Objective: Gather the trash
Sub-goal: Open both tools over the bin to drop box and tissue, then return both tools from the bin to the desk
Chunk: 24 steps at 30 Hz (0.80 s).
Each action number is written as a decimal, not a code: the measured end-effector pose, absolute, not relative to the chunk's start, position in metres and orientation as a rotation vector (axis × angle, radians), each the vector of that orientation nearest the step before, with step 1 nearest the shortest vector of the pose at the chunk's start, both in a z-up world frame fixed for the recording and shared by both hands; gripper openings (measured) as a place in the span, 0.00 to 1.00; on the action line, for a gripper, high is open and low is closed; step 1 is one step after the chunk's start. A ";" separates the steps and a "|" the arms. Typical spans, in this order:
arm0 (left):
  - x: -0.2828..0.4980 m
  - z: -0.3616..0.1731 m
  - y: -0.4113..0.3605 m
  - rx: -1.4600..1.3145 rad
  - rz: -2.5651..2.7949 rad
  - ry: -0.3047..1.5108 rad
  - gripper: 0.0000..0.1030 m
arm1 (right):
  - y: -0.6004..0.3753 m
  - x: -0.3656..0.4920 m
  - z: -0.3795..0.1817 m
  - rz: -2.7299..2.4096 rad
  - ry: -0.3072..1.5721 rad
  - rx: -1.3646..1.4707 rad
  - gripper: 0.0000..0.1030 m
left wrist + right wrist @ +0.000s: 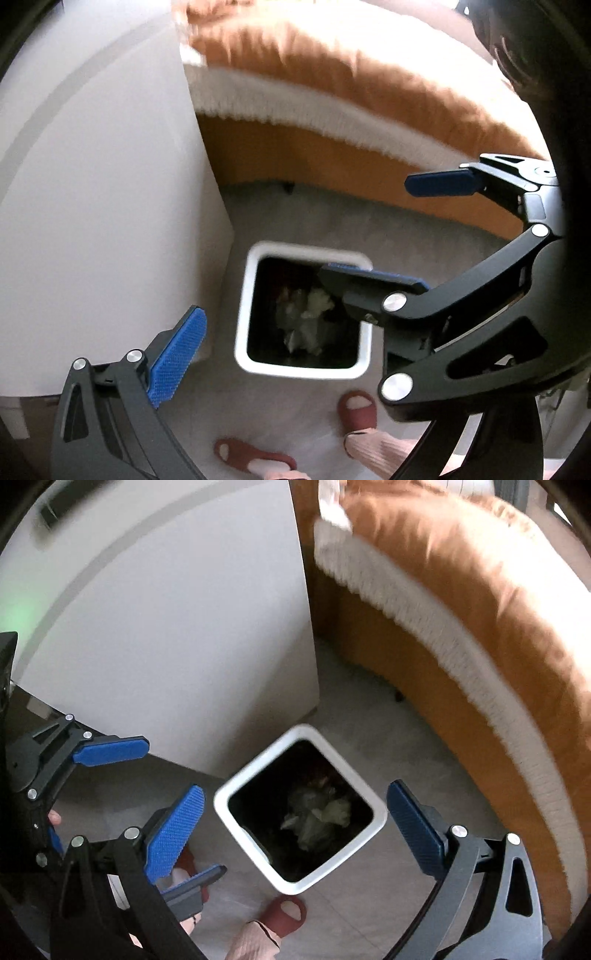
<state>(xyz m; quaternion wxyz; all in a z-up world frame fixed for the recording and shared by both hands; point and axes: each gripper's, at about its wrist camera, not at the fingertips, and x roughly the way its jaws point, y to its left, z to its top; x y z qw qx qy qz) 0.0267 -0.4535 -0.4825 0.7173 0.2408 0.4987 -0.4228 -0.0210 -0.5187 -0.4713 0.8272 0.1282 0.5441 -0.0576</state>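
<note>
White plastic is framing the square waste bin (301, 814), which is standing on the pale floor (424, 738) beside a white cabinet panel (184, 627) and near an orange sofa (461, 590) with a white fringe. Crumpled trash (314, 818), pale tissue or wrapping by the look of it, is lying at the bottom of the bin's dark inside. Both tools are hovering above the bin and pointing steeply down at it. The right tool (295, 830) is standing wide apart, its blue pads flanking the bin's opening in its own view, with nothing between them. The left tool (168, 808) is showing beside it at the left of that view, likewise spread wide and carrying nothing. In the left wrist view the right tool (402, 229) is crossing the bin's far corner, one pad overlapping the rim. Below the bin, the person's feet in dark red slippers (356, 411) and pink socks are standing on the floor, one just beside the bin
</note>
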 end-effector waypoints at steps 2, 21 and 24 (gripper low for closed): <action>0.024 -0.443 -0.450 0.514 -0.934 1.054 0.95 | -0.517 -0.021 -0.438 -0.136 1.116 0.260 0.96; 0.055 -0.187 -0.307 0.202 -0.696 0.785 0.95 | -0.433 0.006 -0.173 -0.056 0.707 0.154 0.96; 0.066 -0.168 -0.268 0.196 -0.614 0.741 0.95 | -0.408 0.022 -0.153 0.002 0.671 0.130 0.96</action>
